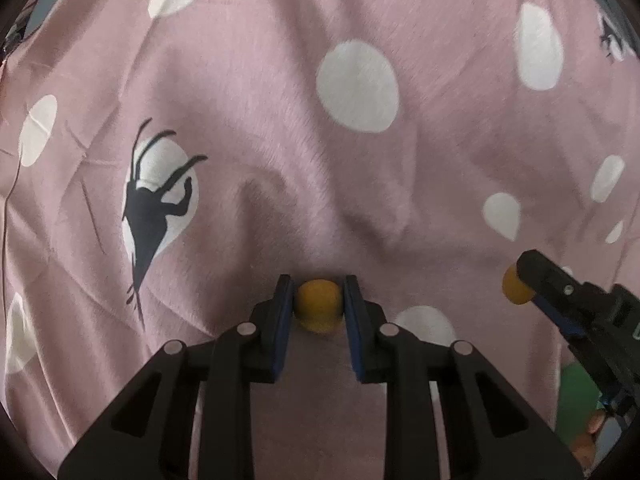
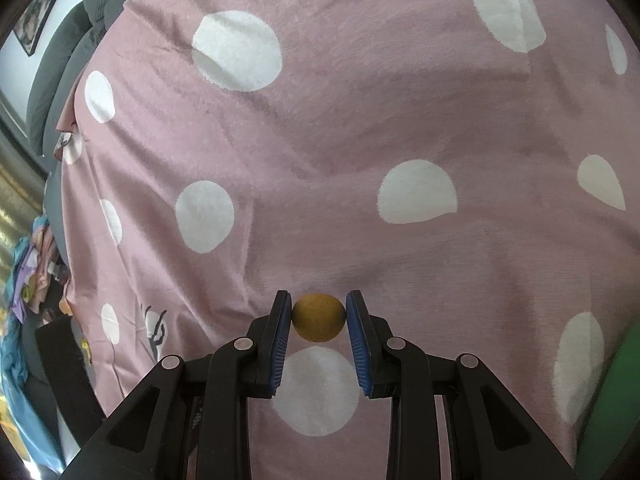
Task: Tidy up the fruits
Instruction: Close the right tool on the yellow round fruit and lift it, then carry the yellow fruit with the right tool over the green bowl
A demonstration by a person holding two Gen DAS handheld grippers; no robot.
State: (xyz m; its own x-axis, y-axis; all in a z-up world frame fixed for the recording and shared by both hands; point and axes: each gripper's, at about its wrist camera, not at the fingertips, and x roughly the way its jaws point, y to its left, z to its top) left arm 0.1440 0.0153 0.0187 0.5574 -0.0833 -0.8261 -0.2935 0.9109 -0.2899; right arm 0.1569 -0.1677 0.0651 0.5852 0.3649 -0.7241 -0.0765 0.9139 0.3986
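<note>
The left gripper [image 1: 319, 300] tilts steeply down over the pink sheet [image 1: 280, 120], its 2 fingers [image 1: 280, 320] clenched on a small yellow fruit [image 1: 319, 305] at their tips. The right gripper [image 2: 319, 314] tilts down likewise, grasping a second fruit [image 2: 318, 317] between its blue pads. In the left wrist view the right gripper enters from the lower right edge, its fruit poking out past the black finger, well apart from the left one.

Both fruits are round, matte and yellow-orange; the second shows a faintly pitted skin. The fingers are black plastic with ribbed blue pads and silver pins at the joints. The sheet is soft, creased pink fabric printed with white dots and a dark dancer figure [image 1: 150, 208]. Something green [image 2: 616, 400] lies blurred near the sheet's lower right edge.
</note>
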